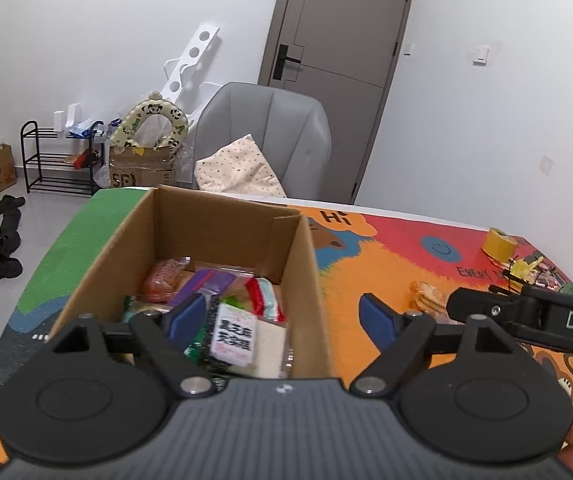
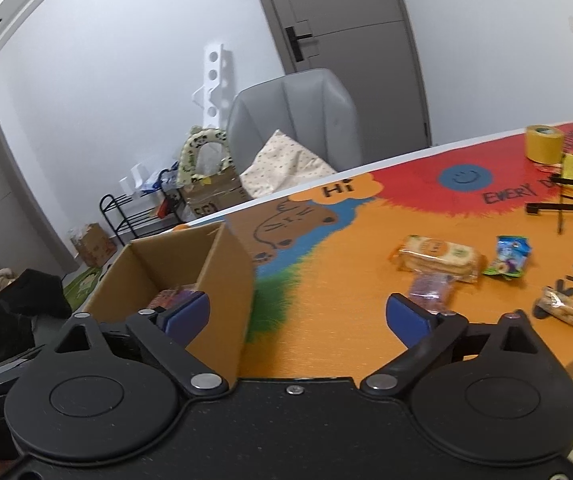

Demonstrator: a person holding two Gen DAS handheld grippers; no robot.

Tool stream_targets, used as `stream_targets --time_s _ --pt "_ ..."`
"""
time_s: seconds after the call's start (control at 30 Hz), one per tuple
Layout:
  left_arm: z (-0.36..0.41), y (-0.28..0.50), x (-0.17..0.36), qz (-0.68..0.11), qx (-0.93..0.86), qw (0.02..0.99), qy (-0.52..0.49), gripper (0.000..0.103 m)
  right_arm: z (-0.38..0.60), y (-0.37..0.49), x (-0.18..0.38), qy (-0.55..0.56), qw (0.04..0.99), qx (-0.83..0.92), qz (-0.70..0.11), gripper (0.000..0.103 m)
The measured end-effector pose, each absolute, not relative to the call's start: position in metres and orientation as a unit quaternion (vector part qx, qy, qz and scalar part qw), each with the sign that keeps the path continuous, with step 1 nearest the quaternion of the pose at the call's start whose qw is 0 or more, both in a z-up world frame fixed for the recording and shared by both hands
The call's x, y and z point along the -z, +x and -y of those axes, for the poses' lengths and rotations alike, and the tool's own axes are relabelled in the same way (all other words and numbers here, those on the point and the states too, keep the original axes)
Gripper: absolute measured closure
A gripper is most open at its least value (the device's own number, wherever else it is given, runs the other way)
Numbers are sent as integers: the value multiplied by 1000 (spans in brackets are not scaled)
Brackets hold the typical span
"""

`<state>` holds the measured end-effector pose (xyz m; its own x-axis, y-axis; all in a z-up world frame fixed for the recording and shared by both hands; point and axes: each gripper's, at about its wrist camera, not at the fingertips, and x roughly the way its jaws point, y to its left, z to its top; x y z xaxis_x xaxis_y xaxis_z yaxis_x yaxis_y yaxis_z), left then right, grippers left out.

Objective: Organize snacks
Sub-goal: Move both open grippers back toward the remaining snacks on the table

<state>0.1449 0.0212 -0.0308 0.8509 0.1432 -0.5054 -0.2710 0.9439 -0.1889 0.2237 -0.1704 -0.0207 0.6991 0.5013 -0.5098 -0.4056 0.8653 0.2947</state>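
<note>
While our left gripper [image 1: 282, 316] hangs over the near right corner of the cardboard box [image 1: 126, 240], its blue pads stand wide apart and grip nothing: one pad sits above the packets inside the box, the other outside the box wall, over the orange part of the play mat [image 1: 346, 280]. Inside the box we see a heap of snacks: a white packet with black Chinese lettering [image 1: 233, 338], a pale flat packet [image 1: 272, 354] beside it, a purple packet [image 1: 206, 282], a red-and-green striped one [image 1: 264, 294] and an orange-red packet [image 1: 164, 282] toward the far wall.

Our right gripper [image 2: 298, 316] also has its jaws spread wide and empty. It hovers over the mat just right of the box [image 2: 222, 280], with one pad in front of the box's open top and the other near a purple packet [image 2: 432, 290] lying on the mat. Beyond that packet lies a wrapped stack of biscuits [image 2: 440, 258], touching it, then a small blue-and-green pouch [image 2: 508, 256] to the right and a clear pack of cookies [image 2: 564, 306] near the mat's edge. A roll of yellow tape [image 2: 544, 142] stands far back on the red area. A grey chair [image 2: 298, 116] with a dotted cushion [image 2: 282, 168] sits behind the table.
</note>
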Motion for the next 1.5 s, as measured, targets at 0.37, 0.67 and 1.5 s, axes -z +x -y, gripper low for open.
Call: stream_targets --time_s 0.37,0.67,1.5 --pt "21 155 31 -256 -99 957 -94 15 218 230 30 105 924 -211 -302 0" --pt "57 166 35 -251 -85 962 -63 11 253 235 40 121 928 -177 -304 0" --pt "112 212 63 -294 -35 955 -36 10 322 263 81 160 920 -131 -332 0"
